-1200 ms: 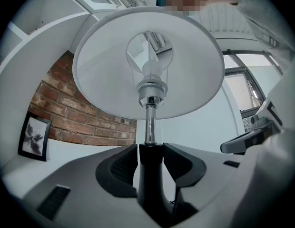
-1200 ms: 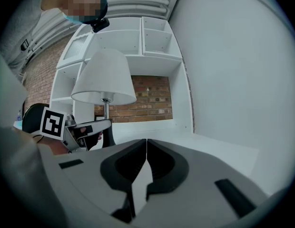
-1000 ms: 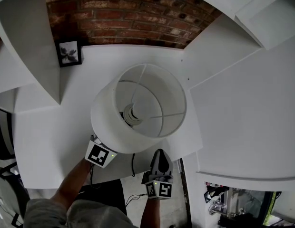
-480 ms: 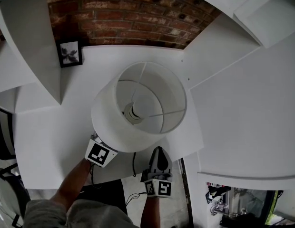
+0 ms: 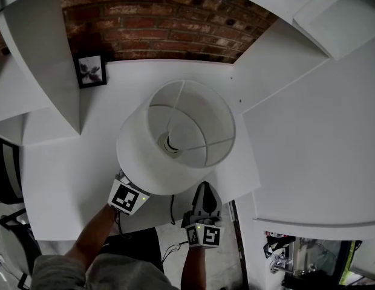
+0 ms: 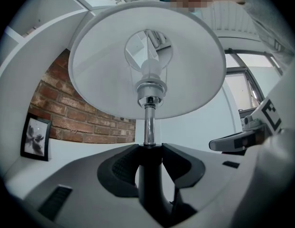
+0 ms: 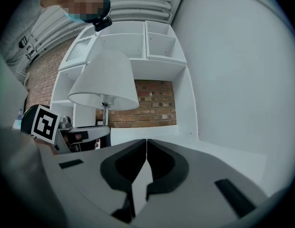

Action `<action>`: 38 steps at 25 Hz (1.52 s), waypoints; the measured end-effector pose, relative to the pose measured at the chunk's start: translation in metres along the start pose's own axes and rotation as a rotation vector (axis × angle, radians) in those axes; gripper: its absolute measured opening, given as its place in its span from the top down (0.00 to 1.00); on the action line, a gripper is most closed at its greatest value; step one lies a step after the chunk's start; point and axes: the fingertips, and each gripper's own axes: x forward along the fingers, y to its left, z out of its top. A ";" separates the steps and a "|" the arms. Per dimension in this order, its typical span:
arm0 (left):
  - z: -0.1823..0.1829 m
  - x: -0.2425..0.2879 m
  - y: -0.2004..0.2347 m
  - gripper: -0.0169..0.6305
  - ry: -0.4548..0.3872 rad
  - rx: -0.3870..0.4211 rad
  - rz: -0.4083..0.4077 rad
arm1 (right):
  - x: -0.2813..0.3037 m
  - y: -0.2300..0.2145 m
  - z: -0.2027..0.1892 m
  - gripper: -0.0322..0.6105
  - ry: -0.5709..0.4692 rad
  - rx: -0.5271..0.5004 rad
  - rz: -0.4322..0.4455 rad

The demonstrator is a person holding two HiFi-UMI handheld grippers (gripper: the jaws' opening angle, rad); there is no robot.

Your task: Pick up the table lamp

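Note:
The table lamp's white drum shade [image 5: 133,144] stands on the white shelf surface [image 5: 60,168]. From below, the left gripper view shows the shade [image 6: 100,65] on a chrome stem [image 6: 148,122] that runs down into a dark lower post. My left gripper [image 6: 150,151] points level under the shade, and its pads close on that dark post from both sides. In the head view only its marker cube [image 5: 127,197] shows, the jaws being hidden by the shade. My right gripper [image 7: 146,144] is shut and empty, just right of the lamp at the shelf's front edge [image 5: 204,192].
A small framed picture [image 5: 89,68] leans against the brick back wall [image 5: 163,23]. White shelf dividers rise at the left [image 5: 48,71] and the right [image 5: 308,119]. A dark cable [image 5: 170,210] hangs below the shelf edge.
My right gripper has crept slightly toward the shelf. The lamp and my left gripper have stayed where they were.

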 end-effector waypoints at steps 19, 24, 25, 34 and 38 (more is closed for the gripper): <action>0.071 -0.033 -0.014 0.74 -0.028 0.040 -0.006 | -0.020 0.015 0.047 0.91 -0.010 0.007 -0.001; 0.107 -0.048 -0.022 0.74 -0.029 0.035 -0.003 | -0.032 0.024 0.086 0.91 -0.018 0.005 0.010; 0.115 -0.051 -0.023 0.74 -0.029 0.035 -0.002 | -0.034 0.025 0.094 0.91 -0.020 0.003 0.011; 0.173 -0.079 -0.028 0.74 -0.012 0.051 0.004 | -0.049 0.039 0.158 0.91 -0.062 -0.010 0.014; 0.188 -0.091 -0.032 0.74 -0.002 0.070 0.007 | -0.058 0.050 0.174 0.91 -0.073 0.016 0.022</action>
